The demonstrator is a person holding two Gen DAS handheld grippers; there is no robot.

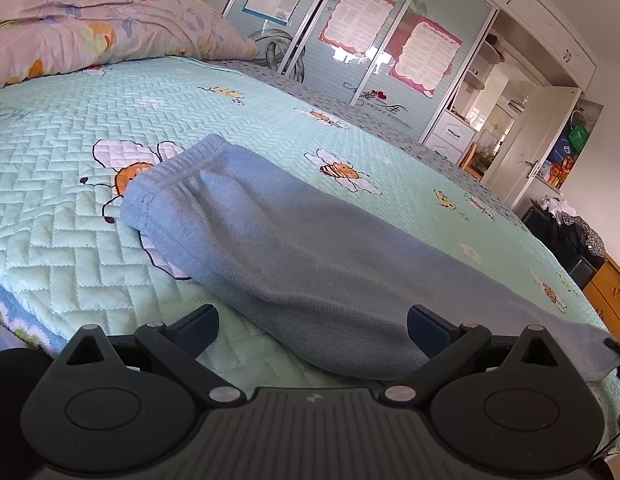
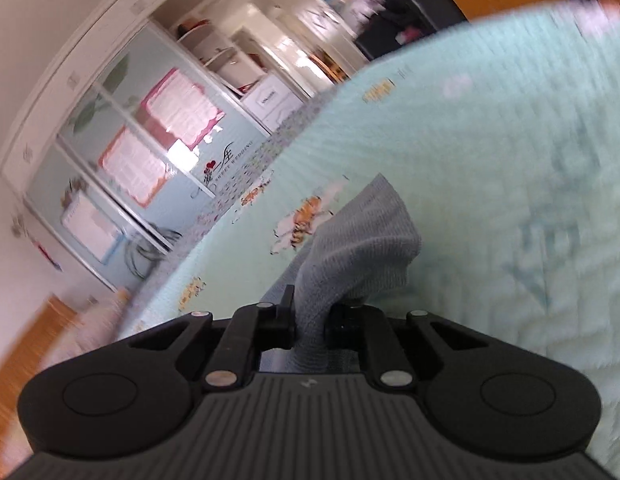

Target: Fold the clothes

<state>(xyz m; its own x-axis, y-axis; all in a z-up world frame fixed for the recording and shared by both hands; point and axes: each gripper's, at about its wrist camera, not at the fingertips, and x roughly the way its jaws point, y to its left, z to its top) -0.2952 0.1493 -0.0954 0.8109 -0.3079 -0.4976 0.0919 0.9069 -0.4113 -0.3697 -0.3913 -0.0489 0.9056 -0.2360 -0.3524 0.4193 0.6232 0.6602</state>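
Note:
A blue-grey knit garment (image 1: 294,240) lies stretched across the mint green bee-patterned quilt (image 1: 70,184). Its elastic waistband end is at the far left and its other end runs off to the lower right. My left gripper (image 1: 311,330) is open, its fingers on either side of the garment's near edge, holding nothing. My right gripper (image 2: 310,312) is shut on a bunched end of the same garment (image 2: 357,248), lifted above the quilt (image 2: 489,168). The right wrist view is motion-blurred. A dark tip shows at the garment's far right end in the left wrist view.
A floral pillow (image 1: 90,20) lies at the head of the bed by a wooden headboard. A wardrobe with sliding glass doors (image 1: 349,40) stands beyond the bed. A white door (image 1: 537,136) and a wooden cabinet (image 1: 609,292) are on the right.

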